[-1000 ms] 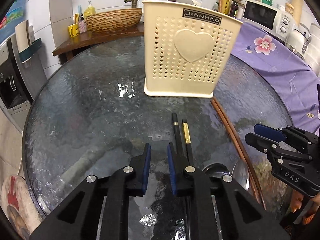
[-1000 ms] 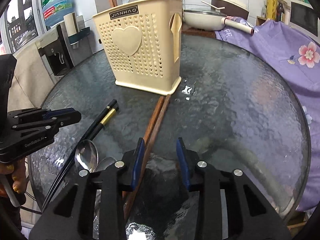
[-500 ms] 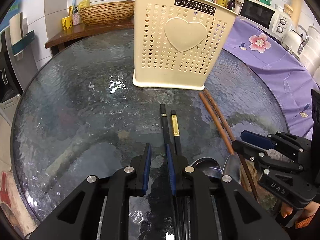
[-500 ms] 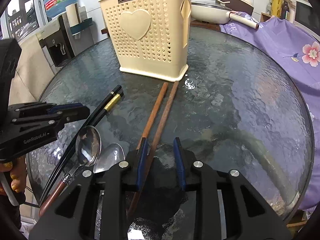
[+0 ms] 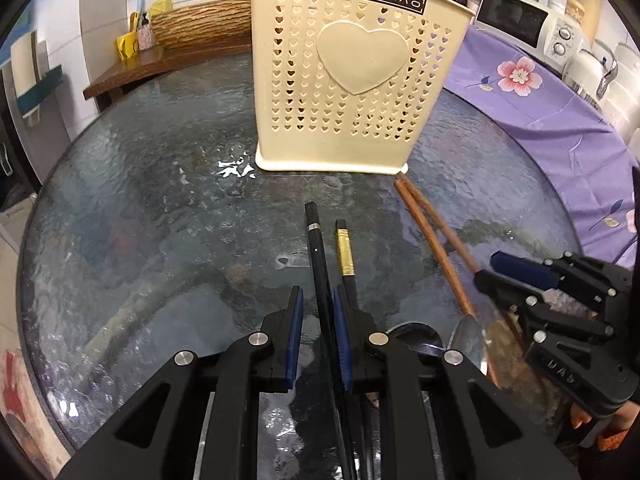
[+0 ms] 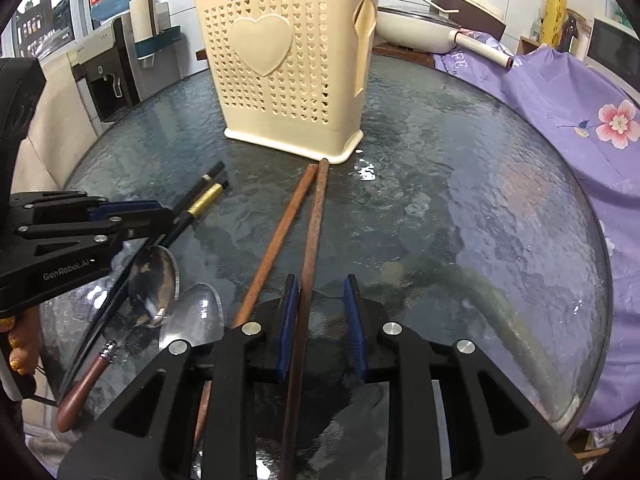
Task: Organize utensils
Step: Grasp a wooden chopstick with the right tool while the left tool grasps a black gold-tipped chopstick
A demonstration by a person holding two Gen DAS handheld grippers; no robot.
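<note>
A cream perforated utensil holder (image 5: 352,80) (image 6: 288,72) stands on the round glass table (image 5: 160,200). In front of it lie two black chopsticks (image 5: 320,264), two brown chopsticks (image 6: 280,232) and two metal spoons (image 6: 154,284). My left gripper (image 5: 316,308) (image 6: 168,216) is low over the black pair. The silver-banded stick runs between its pads, close to the right one, with a gap on the left. My right gripper (image 6: 320,296) (image 5: 492,268) is closing, and one brown chopstick lies between its pads beside the left one, unpinched.
A purple floral cloth (image 5: 540,112) covers the surface to the right, with a microwave (image 5: 516,16) behind it. A wicker basket (image 5: 200,28) sits on a wooden shelf at the back. A water dispenser (image 6: 100,76) stands to the left and a pan (image 6: 416,28) lies behind the holder.
My left gripper has shifted so the silver-banded black chopstick, earlier beside its right finger, now lies between its pads. The right gripper's jaws have narrowed around one brown chopstick.
</note>
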